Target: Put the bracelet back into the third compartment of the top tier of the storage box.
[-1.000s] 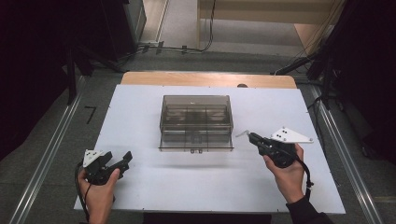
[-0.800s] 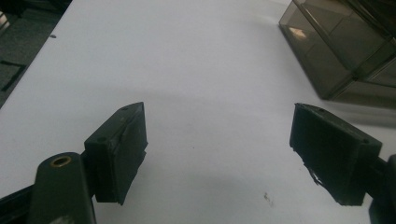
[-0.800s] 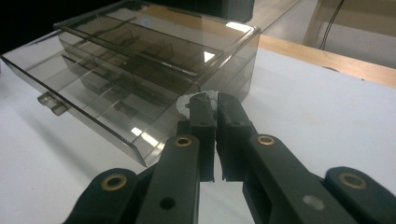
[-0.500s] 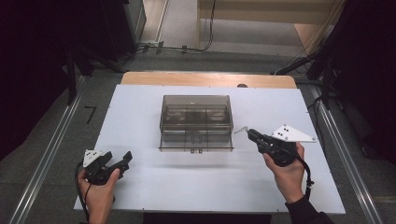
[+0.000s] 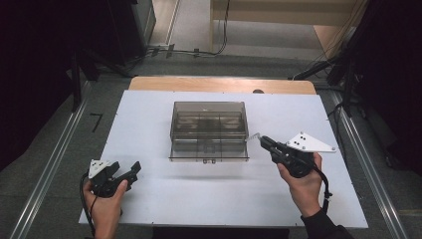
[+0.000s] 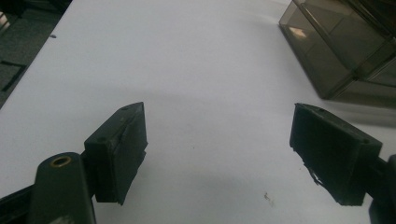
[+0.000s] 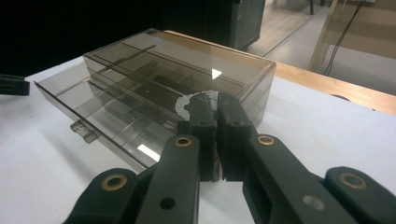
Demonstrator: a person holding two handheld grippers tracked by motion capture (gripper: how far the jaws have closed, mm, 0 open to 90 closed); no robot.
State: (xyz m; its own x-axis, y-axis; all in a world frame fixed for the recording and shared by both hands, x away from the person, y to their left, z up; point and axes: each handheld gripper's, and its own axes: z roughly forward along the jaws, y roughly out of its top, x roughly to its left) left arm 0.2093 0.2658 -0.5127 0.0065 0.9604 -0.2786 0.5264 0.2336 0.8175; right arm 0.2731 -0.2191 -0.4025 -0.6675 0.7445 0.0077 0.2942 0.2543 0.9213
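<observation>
Right claw point(image 5: 261, 140) has crept toward box point(image 5: 209, 130), lying crosswise, drawer toward person

A: Where's the box point(image 5: 209, 130)?
B: Mid table point(image 5: 149, 209). Drawer point(image 5: 209, 149) sticks out toward the person.
A: Grippers?
B: Left gripper point(image 5: 130, 171) near the front-left corner, well apart from the box. Right gripper point(image 5: 262, 140) just beside the drawer's right end.

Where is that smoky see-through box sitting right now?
In the high view, the box sits mid-table on the white tabletop, just left of the right tool.
</observation>
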